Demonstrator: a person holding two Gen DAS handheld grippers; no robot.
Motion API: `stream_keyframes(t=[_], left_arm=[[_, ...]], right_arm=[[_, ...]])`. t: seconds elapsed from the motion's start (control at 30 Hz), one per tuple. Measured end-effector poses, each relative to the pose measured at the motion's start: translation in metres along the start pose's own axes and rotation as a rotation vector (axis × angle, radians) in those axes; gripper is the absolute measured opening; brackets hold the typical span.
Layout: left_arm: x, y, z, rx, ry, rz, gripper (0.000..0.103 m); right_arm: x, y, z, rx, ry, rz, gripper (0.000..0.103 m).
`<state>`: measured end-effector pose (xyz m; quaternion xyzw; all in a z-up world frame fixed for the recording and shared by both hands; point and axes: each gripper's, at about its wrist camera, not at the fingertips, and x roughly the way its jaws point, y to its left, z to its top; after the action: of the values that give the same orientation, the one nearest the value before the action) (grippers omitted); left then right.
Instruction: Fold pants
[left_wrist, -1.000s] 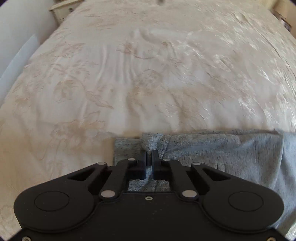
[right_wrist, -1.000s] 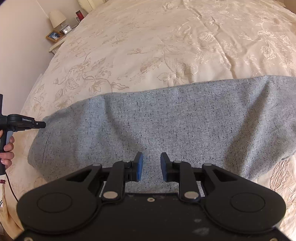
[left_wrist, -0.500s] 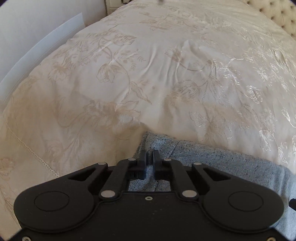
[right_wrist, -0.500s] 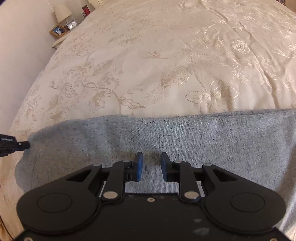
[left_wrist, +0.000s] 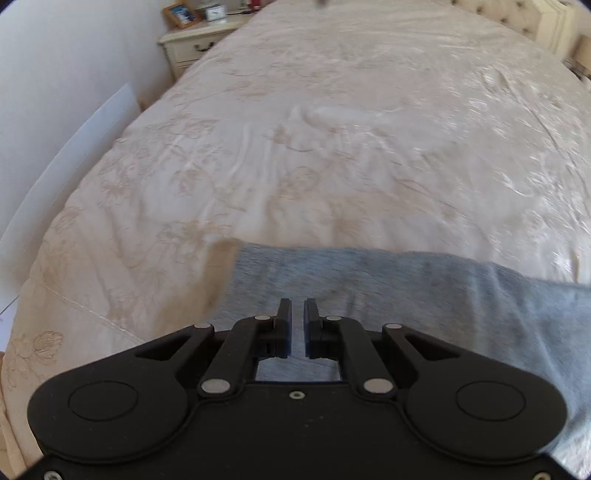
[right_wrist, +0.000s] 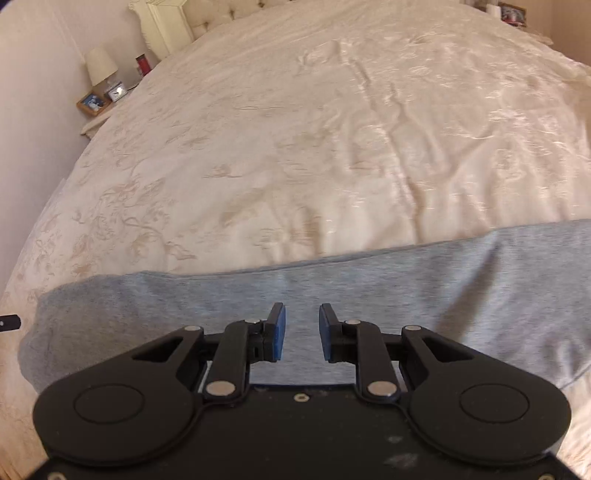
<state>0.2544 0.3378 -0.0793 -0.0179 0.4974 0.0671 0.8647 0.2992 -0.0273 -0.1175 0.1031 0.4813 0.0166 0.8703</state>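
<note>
The grey-blue pants (left_wrist: 424, 288) lie flat in a long band across the near part of the cream bedspread (left_wrist: 332, 147). My left gripper (left_wrist: 297, 314) hovers over their left end, its black fingers a narrow gap apart with no cloth bunched between them. This view is blurred by motion. In the right wrist view, the pants (right_wrist: 406, 295) stretch from the left edge to the right edge. My right gripper (right_wrist: 298, 321) is open above their middle, and the blue pads (right_wrist: 277, 332) hold nothing. The black tip of the left gripper (right_wrist: 9, 322) pokes in beside the pants' left end.
A nightstand (left_wrist: 188, 48) with a picture frame and a clock stands at the far left of the bed. A white panel (left_wrist: 74, 155) leans on the wall by the bed's left side. A lamp (right_wrist: 100, 64) and a tufted headboard (right_wrist: 221, 14) are at the far end.
The left gripper held a bunched edge of the pants; that cloth now lies flat and the fingers stand slightly apart. Both cameras have tilted up and back, showing more of the bed.
</note>
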Motion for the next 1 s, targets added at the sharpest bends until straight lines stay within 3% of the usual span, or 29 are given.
stream_keyframes(t=[0.1,0.2,0.33,0.6,0.9,1.0], left_arm=[[-0.002,-0.055,-0.012,0.087,0.014,-0.075,0.018],[0.001,-0.105,-0.023,0.131,0.037,-0.096,0.019],[0.002,-0.162,-0.033,0.167,0.088,-0.132,0.019],[0.006,-0.296,-0.028,0.299,0.104,-0.183,0.019],[0.057,-0.417,-0.007,0.281,0.143,-0.244,0.019],[0.085,-0.432,0.0,0.273,0.185,-0.171,0.02]], right_arm=[[0.007,-0.05,-0.01,-0.035,0.048,-0.076,0.022],[0.013,-0.11,-0.029,-0.012,0.14,-0.155,0.021],[-0.002,-0.175,-0.05,0.034,0.159,-0.21,0.021],[-0.038,-0.243,-0.038,0.116,0.081,-0.113,0.022],[-0.069,-0.296,-0.016,0.138,0.042,-0.031,0.022],[-0.078,-0.317,-0.014,0.144,0.034,-0.032,0.024]])
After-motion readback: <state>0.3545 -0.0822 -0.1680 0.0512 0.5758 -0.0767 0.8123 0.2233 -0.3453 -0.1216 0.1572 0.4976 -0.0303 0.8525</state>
